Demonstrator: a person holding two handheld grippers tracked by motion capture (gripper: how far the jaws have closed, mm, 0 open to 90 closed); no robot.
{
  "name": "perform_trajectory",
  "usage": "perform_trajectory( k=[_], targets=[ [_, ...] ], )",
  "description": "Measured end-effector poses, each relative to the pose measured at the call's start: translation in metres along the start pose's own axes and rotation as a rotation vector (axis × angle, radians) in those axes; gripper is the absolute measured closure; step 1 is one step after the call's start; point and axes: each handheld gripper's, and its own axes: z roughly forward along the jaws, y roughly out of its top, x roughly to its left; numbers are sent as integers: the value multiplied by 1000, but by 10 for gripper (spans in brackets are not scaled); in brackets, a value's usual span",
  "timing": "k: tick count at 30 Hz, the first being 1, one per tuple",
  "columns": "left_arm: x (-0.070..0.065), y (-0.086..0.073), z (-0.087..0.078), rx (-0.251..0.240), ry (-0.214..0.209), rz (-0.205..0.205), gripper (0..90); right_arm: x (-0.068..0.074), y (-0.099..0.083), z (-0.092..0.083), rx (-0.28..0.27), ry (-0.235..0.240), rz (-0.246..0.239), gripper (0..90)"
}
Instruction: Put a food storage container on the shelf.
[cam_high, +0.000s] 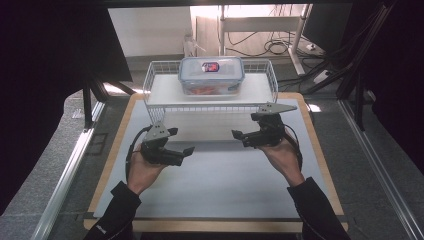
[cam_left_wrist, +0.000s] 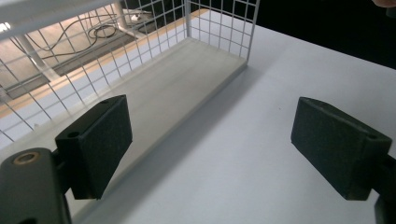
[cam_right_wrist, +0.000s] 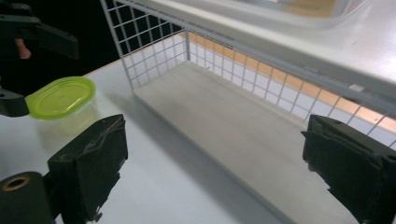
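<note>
A white wire rack (cam_high: 165, 94) stands at the back of the table. On its upper shelf sits a clear food box with a blue-rimmed lid (cam_high: 211, 75). The lower shelf (cam_left_wrist: 187, 70) (cam_right_wrist: 224, 112) is bare. My left gripper (cam_high: 181, 141) (cam_left_wrist: 210, 140) is open, held just in front of the rack's left end with nothing between its jaws. My right gripper (cam_high: 246, 126) (cam_right_wrist: 215, 154) is open too, in front of the rack's right end and aimed at the lower shelf. In the right gripper view a small clear tub with a green lid (cam_right_wrist: 60, 97) stands on the table, below the other gripper (cam_right_wrist: 28, 32).
A white mat (cam_high: 225, 175) covers the wooden table (cam_high: 117, 150). Black curtains hang at both sides. Cables (cam_high: 272, 47) lie on the floor behind the rack, beside a white frame leg (cam_high: 298, 40). Metal rails (cam_high: 70, 170) run along the table's sides.
</note>
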Motion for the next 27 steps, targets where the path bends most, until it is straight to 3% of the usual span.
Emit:
perform_trajectory(
  k=[8,11,18,20,27],
  targets=[
    [-17,-27,-2,-29,0,-5,81,9,-24,-9,3,35,8,30],
    [-22,-34,-2,-7,4,11,60,11,-32,-11,9,30,-5,12],
    [-34,-50,-9,-33,9,7,43,21,-50,-19,-7,24,-18,10],
    [-40,-62,-11,-42,19,8,38,25,-57,-22,-15,25,-20,10],
    [-45,-81,-15,13,0,-22,21,31,-76,-25,-1,36,3,16]
  ],
)
